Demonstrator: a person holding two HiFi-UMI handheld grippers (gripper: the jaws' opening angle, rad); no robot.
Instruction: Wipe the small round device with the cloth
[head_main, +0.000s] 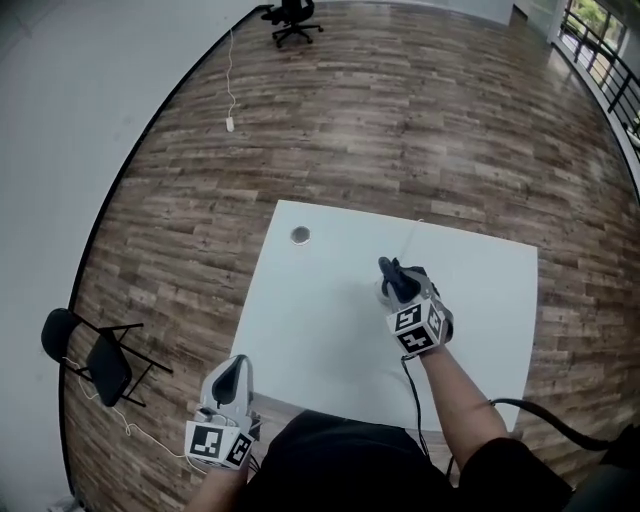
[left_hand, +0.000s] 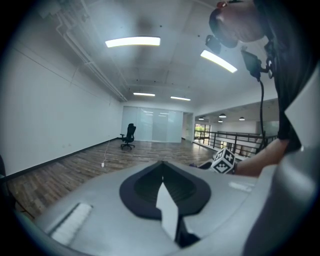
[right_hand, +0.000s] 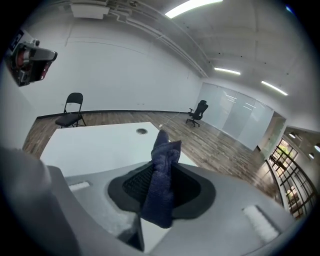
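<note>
Head view: right hand-held gripper (head_main: 399, 282) outstretched over table (head_main: 320, 335), cloth (right_hand: 161, 175) pinched.

No readable txt, brand, no. or sign in any view. Only print: b/w square marker patterns on the right cube (head_main: 417, 330) of the right gripper (head_main: 397, 278) & the left cube (head_main: 218, 444) of the left gripper (head_main: 236, 368). Patterns only, no letters/digits.
</note>
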